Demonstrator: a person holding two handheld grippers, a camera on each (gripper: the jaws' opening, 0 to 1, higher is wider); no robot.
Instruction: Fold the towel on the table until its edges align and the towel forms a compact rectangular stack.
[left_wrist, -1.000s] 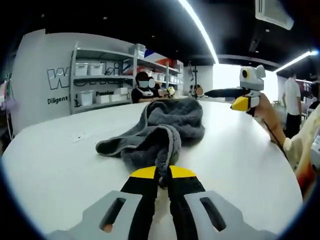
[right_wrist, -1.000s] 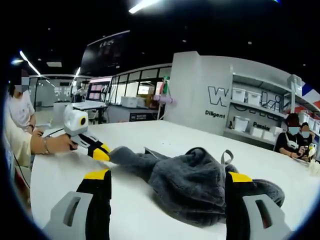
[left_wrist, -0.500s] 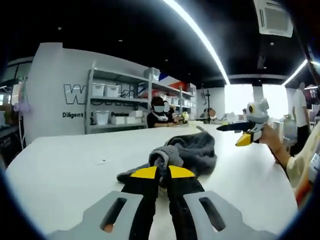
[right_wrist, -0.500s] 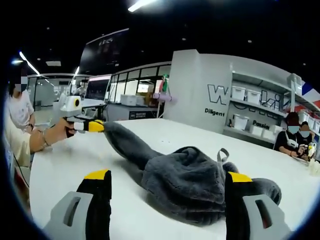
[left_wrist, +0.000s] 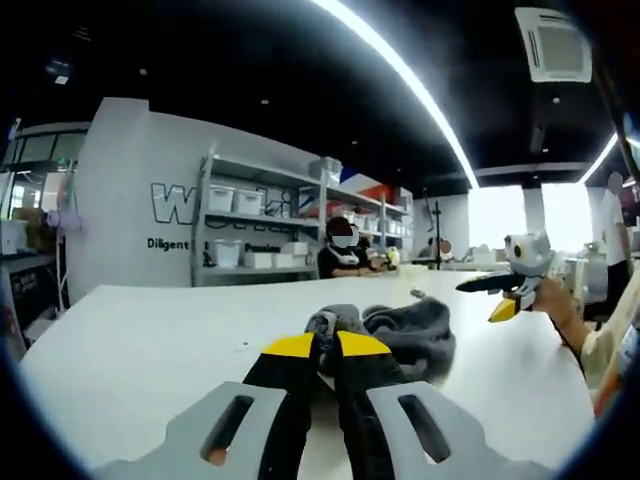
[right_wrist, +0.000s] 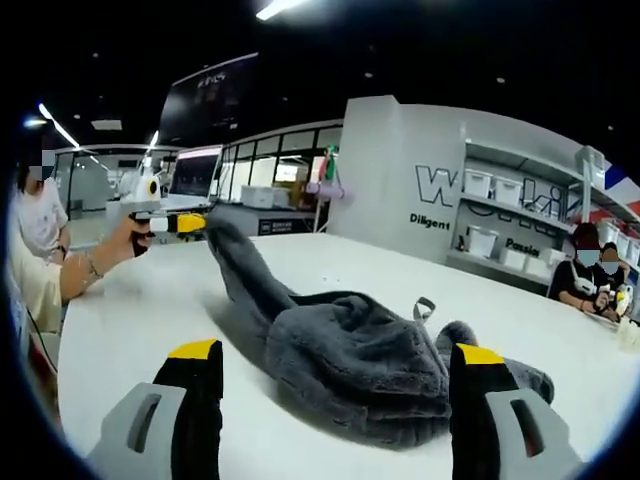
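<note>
A big hall with a dark ceiling and strip lights lay behind a white tabletop (right_wrist: 150, 300), with shelving (left_wrist: 250, 230) full of white bins against a grey wall and a seated person (left_wrist: 340, 255) at the far side. The grey towel (right_wrist: 350, 350) lay in a rumpled heap on the tabletop, with one end drawn up off the surface into a long sloping tail.

In the left gripper view, the left gripper (left_wrist: 326, 348) had its yellow-tipped jaws pressed together on a fold of the towel's near edge, the rest of the cloth bunched just beyond. In the right gripper view that same gripper appeared at the left, held in a hand (right_wrist: 125, 240) above the tabletop, with the raised tail of towel hanging from its tip.

The right gripper (right_wrist: 335, 352) had its jaws spread wide, one on each side of the heap, gripping nothing. In the left gripper view it hovered to the right, above the tabletop.
</note>
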